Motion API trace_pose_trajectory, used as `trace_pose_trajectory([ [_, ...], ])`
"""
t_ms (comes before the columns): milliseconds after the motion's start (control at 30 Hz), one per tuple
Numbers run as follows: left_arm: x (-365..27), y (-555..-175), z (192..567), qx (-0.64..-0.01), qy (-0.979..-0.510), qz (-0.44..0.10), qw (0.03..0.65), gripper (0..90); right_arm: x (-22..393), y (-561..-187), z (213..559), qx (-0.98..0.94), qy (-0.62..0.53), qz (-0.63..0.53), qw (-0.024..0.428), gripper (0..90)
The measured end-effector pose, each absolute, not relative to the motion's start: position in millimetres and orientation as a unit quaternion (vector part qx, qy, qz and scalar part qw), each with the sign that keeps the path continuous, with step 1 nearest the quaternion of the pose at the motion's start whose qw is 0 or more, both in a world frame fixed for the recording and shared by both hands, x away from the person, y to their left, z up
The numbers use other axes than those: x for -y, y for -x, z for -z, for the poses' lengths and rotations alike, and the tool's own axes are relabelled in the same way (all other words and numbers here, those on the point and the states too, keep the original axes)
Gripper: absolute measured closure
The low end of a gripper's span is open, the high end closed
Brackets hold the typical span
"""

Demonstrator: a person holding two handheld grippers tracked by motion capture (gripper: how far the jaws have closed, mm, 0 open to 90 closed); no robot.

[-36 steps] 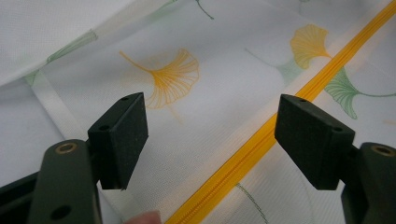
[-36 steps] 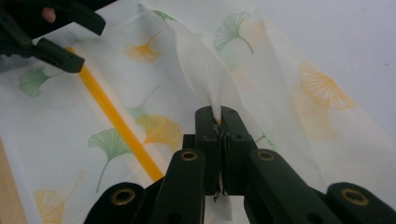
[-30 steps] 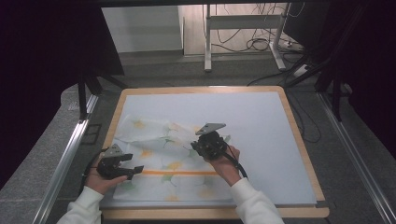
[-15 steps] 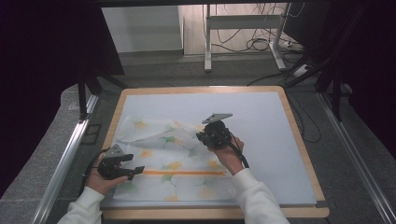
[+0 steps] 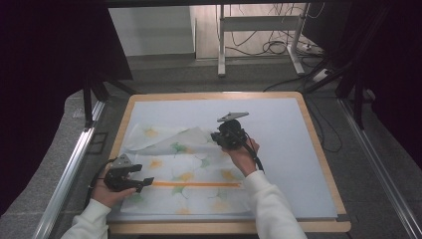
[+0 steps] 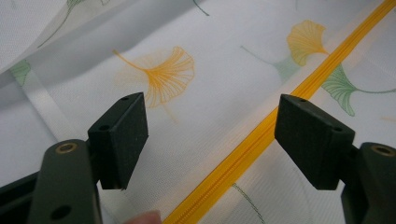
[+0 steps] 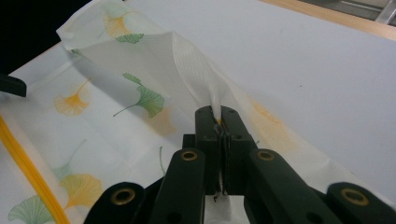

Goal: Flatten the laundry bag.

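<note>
A thin white cloth [image 5: 184,167] printed with ginkgo leaves lies on the pale mat, with a yellow stripe [image 5: 199,184] along its near part. My right gripper [image 5: 216,137] is shut on a fold of the cloth, which it holds raised off the mat near the middle. In the right gripper view the white fold [image 7: 187,70] rises out of the closed right gripper [image 7: 219,116]. My left gripper [image 5: 147,182] stands open at the cloth's near left end. In the left gripper view the left gripper [image 6: 210,135] straddles the cloth [image 6: 210,70] and the yellow stripe [image 6: 261,135] without pressing on them.
The mat [image 5: 293,129] lies on a wooden-edged board [image 5: 318,149], with bare mat to the right and behind the cloth. A metal rail [image 5: 69,169] runs along the left. Table legs and cables [image 5: 268,45] stand on the floor beyond.
My right gripper has moved away from the person and to the right, drawing the pinched cloth fold with it. The left gripper has stayed in place.
</note>
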State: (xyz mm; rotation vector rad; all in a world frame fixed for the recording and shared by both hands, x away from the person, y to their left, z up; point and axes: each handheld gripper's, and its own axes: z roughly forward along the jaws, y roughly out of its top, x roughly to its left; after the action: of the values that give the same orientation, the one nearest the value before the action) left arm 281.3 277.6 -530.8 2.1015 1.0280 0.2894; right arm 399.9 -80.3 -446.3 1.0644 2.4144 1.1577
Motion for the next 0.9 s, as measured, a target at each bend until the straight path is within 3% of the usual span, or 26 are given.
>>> trace_pose_trajectory([
  [900,-277,-281,531,-0.401,-0.825,-0.112,0.381,25.3,96,-437,460,-0.796,-0.43,-0.405,0.129,86.8],
])
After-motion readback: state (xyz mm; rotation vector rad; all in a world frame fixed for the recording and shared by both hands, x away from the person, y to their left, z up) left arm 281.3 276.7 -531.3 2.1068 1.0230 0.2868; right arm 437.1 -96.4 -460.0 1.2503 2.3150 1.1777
